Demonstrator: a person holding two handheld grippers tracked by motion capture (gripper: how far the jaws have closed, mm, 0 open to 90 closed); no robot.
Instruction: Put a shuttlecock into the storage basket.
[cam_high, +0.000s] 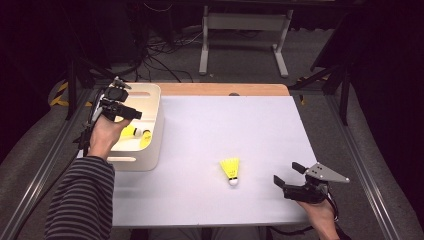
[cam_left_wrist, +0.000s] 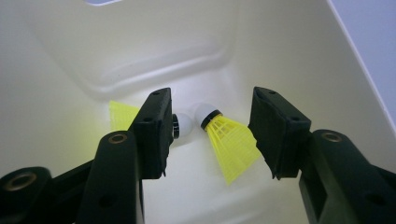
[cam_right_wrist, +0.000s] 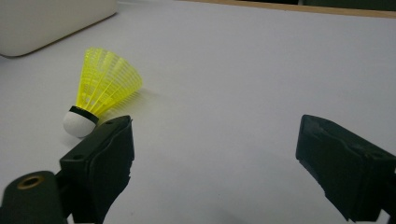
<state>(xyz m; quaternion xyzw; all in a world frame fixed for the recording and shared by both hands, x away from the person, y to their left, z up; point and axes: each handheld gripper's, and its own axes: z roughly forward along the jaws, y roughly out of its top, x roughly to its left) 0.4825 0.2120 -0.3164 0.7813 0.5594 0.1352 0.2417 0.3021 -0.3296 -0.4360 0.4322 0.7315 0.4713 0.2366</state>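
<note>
Both tongs gape, holding nothing. We judge the shuttlecock (cam_high: 230, 171) light, its skirt probably crushable; our right gripper (cam_high: 290, 177) should pinch the cork.

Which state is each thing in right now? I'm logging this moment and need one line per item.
Left gripper: open, inside the bin, holding nothing.
Right gripper: open, low over the table, empty.
White bin: upright, two shuttlecocks inside.
Shuttlecock in bin: lying on its side, between the open jaws.
Second shuttlecock in bin: lying, partly hidden by a jaw.
Shuttlecock on table: lying on its side, untouched.
</note>
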